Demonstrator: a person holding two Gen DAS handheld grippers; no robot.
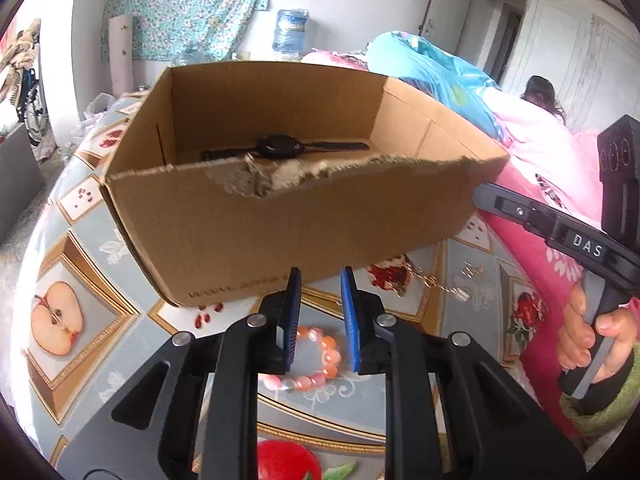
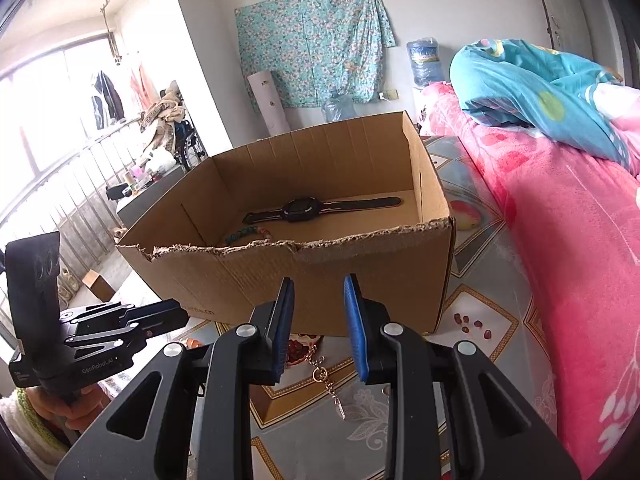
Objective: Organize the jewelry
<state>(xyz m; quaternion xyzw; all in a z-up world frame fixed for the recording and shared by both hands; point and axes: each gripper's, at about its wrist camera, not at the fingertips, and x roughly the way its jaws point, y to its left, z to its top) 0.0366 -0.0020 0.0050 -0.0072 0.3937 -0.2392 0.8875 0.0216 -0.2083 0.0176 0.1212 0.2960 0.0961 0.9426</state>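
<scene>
An open cardboard box (image 1: 280,216) with a torn front rim stands on the fruit-patterned table (image 1: 80,264). A black watch (image 1: 280,147) lies flat inside it, and in the right wrist view a teal bead bracelet (image 2: 244,236) lies beside the watch (image 2: 300,210). My left gripper (image 1: 321,276) hovers in front of the box, jaws narrowly apart and empty, over a pink bead bracelet (image 1: 320,356) on the table. My right gripper (image 2: 320,282) is also open and empty, above a gold chain (image 2: 326,380) lying on the cloth. The chain (image 1: 436,284) rests near the box's right corner.
A bed with a pink blanket (image 2: 560,240) and a blue quilt (image 2: 540,88) borders the table on the right. A person's dark-haired head (image 1: 540,92) shows on the bed. The right gripper (image 1: 486,200) reaches in beside the box's right side. A wheelchair and clutter stand far left.
</scene>
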